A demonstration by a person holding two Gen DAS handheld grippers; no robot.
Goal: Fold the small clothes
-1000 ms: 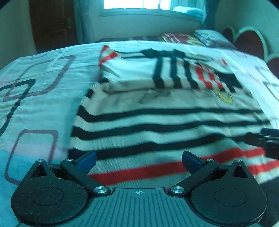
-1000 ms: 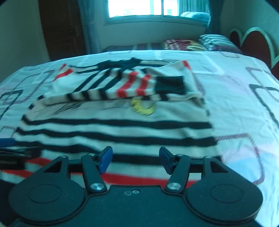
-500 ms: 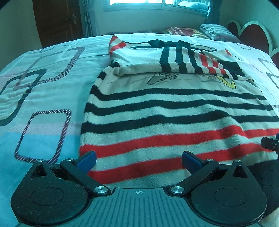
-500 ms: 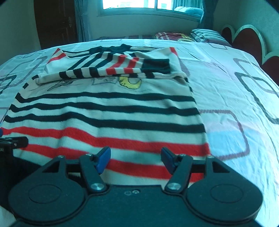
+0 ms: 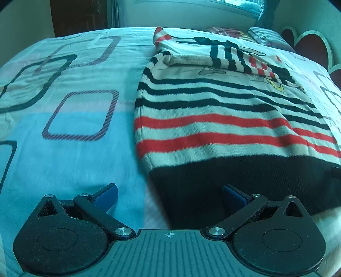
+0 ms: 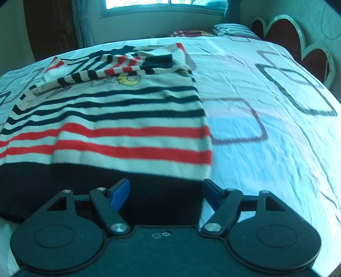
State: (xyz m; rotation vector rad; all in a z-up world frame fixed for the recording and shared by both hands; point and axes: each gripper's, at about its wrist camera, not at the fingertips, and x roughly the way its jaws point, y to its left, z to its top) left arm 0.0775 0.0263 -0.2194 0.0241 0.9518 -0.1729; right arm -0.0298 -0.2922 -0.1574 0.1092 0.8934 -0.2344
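Note:
A small striped sweater (image 5: 213, 119) (image 6: 119, 110) lies flat on the bed, white with black and red stripes and a broad black hem (image 5: 234, 176) (image 6: 106, 181). Its sleeves (image 6: 110, 68) are folded across the chest above a yellow print (image 6: 129, 80). My left gripper (image 5: 170, 195) is open over the hem's left corner, left finger above the sheet, right finger above the black band. My right gripper (image 6: 166, 191) hovers at the hem's right corner. Its jaws are opening, with the black band between them and neither pad pressing on it.
The bed sheet (image 5: 70, 149) (image 6: 266, 149) is pale blue and white with rounded-square outlines and spreads wide on both sides of the sweater. Pillows (image 6: 230, 29) and a scalloped headboard (image 6: 298, 42) are at the far right, and a window (image 6: 162, 6) is behind.
Both grippers have drawn back along the sweater from its middle stripes to the black hem. The right gripper's fingers now stand wider apart.

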